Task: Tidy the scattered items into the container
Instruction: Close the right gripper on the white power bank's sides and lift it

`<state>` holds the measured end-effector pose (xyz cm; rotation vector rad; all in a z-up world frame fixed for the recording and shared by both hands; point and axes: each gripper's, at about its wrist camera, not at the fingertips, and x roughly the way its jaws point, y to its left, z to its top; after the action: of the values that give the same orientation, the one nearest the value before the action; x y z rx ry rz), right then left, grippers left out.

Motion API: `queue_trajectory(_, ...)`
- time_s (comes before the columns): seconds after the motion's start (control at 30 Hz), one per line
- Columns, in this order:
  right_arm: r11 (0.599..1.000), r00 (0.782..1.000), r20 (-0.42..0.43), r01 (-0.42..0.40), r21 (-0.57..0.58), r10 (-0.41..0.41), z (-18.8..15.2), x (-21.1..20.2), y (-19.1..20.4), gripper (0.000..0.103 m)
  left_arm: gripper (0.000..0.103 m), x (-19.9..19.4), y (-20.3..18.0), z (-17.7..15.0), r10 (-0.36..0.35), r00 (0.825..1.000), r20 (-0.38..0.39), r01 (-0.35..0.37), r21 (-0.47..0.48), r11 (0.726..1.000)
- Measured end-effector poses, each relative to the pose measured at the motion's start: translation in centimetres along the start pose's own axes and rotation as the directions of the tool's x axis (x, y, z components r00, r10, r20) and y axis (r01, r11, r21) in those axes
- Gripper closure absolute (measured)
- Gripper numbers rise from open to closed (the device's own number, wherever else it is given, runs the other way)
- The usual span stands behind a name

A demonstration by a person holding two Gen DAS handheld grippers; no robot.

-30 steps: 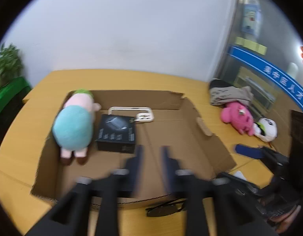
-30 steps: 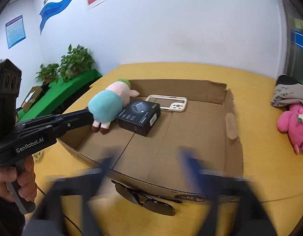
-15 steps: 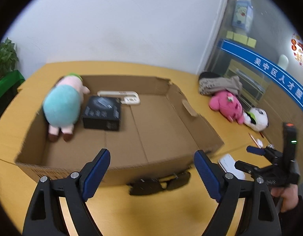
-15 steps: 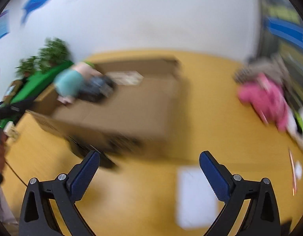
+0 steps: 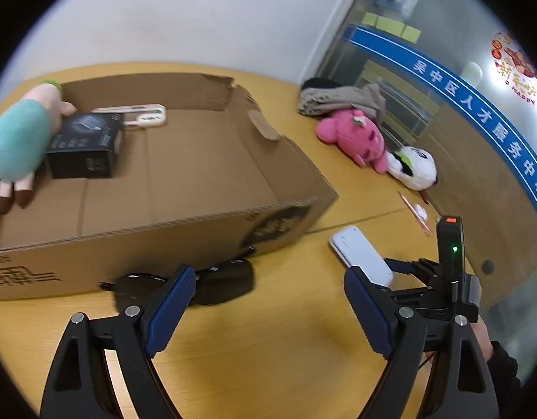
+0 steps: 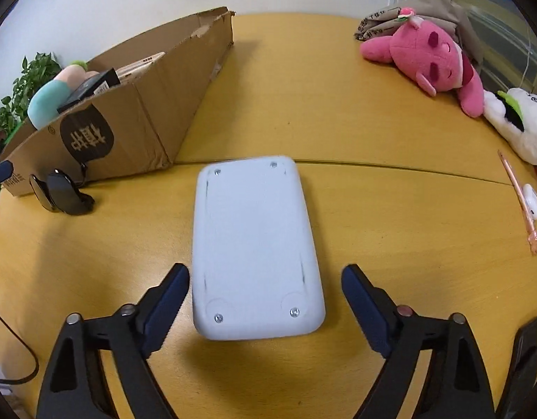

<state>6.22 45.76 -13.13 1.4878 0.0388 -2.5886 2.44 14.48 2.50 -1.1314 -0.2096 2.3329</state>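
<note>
Yellow wooden surface (image 6: 338, 122), seam running across it. Lying directly on it: open brown cardboard box (image 6: 135, 118) at left; black sunglasses (image 6: 60, 193) against the box's front wall; white rounded-rectangular plastic device (image 6: 256, 244), screw side up, near centre; pink plush toy (image 6: 432, 59) and white plush toy (image 6: 516, 122) at right; grey folded cloth (image 5: 338, 96) behind the pink plush; pink pen (image 6: 519, 202) near the right edge.

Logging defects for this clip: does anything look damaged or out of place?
Yes. The brown cardboard box has a torn, ragged far corner. The white rounded-rectangle device lies underside up, screws showing, and black sunglasses lie on the table against the box.
</note>
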Motion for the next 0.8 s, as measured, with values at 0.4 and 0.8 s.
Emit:
queue_trajectory(0.4,0.999,0.999,0.033,-0.034,-0.004,0.035,-2.9,-1.7,4.0,0.031,0.017,8.7,-3.9,-1.1,-0.216,0.951,-0.223,0.210,-0.051,0.976)
queue_trajectory(0.8,0.994,0.992,0.067,-0.107,0.025,0.105,-5.4,-3.1,7.0,0.033,0.068,11.5,-4.0,-2.3,-0.243,0.929,-0.280,0.219,-0.113,0.969)
